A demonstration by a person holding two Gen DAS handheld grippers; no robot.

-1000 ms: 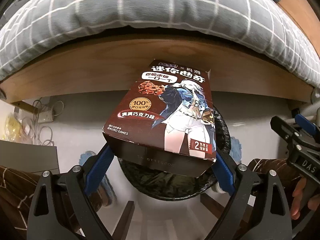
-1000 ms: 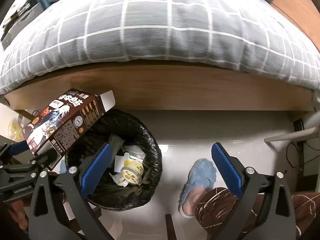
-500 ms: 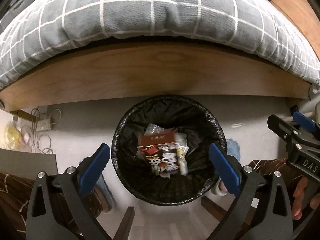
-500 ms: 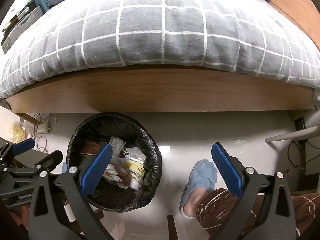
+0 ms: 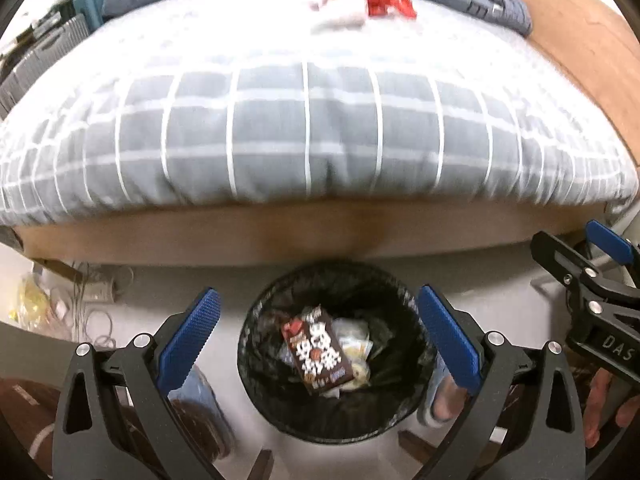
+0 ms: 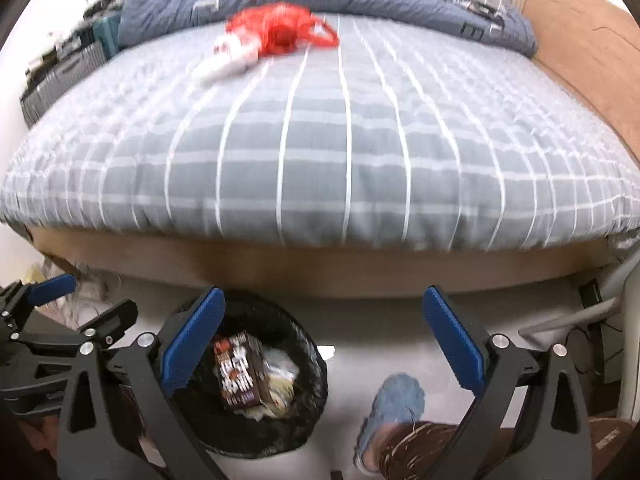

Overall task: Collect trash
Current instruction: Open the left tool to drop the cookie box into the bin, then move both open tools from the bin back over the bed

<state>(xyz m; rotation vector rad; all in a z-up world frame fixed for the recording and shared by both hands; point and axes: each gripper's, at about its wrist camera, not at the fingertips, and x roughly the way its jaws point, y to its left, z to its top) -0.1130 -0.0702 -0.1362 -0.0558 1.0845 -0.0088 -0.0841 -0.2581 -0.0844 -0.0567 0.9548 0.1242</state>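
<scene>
The left hand-held gripper (image 5: pixel 316 332) hangs with its blue-padded fingers (image 5: pixel 188 334) spread wide and nothing between them, directly above the black-lined trash bin (image 5: pixel 404 396) on the floor. The brown snack box (image 5: pixel 316 350) lies inside that bin, printed face up, resting on top of pale wrappers and other litter, framed between the two pads and below them. The right hand-held gripper (image 6: pixel 320 336) is likewise spread wide and empty; from its camera the trash bin (image 6: pixel 308 364) sits below and toward its left finger, partly hidden by that pad, with the snack box (image 6: pixel 240 372) visible inside. The left hand-held gripper (image 6: pixel 60 312) shows at the far left of the right view, and the right hand-held gripper (image 5: pixel 592 264) at the far right edge of the left view. Ahead of both lies the bed (image 6: pixel 344 152), covered in grey checked bedding over a wooden frame. On it, far ahead and blurred, rest a red plastic bag (image 6: pixel 288 30) and a white item (image 6: pixel 230 58) touching it. A blue slipper (image 6: pixel 394 404) stands on the floor below the right gripper, beside the bin.
</scene>
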